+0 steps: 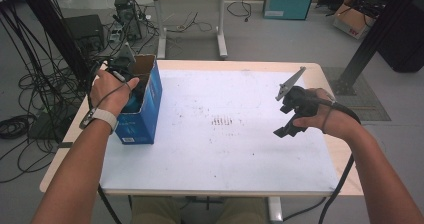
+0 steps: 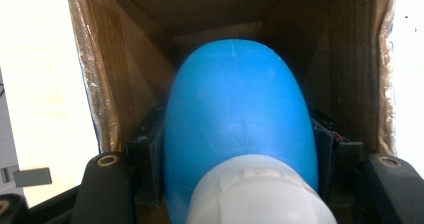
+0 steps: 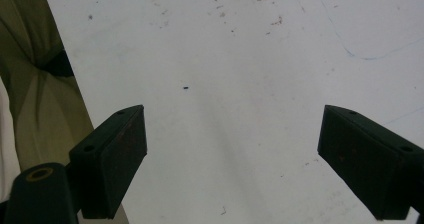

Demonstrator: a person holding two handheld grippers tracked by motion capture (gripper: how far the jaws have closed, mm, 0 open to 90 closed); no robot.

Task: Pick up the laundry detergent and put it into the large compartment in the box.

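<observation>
Fingers of the left gripper [image 1: 131, 84] reach into an open blue cardboard box [image 1: 150, 109] at the left edge of the white-topped surface [image 1: 225, 149] in the high view, while the right gripper [image 1: 287, 129] hangs over bare board well apart from it. Wide open room lies between the two hands; the box walls are the only tight edges, and cables crowd the floor past the surface's left side.

From the left gripper view, black fingers [image 2: 145, 154] are clamped on either flank of a smooth blue plastic bottle with a white cap [image 2: 240, 134], its rounded base pointing deeper into the brown cardboard interior and its cap toward the camera. Judged from this, the step in hand is moving the bottle in or out of the box; which cannot be told. Either way, the next move calls for a straight path along the box's axis, clear of the close side walls.

Seen from the right gripper view, its fingers [image 3: 115, 159] stand wide apart with nothing between them, above the scuffed white board.
</observation>
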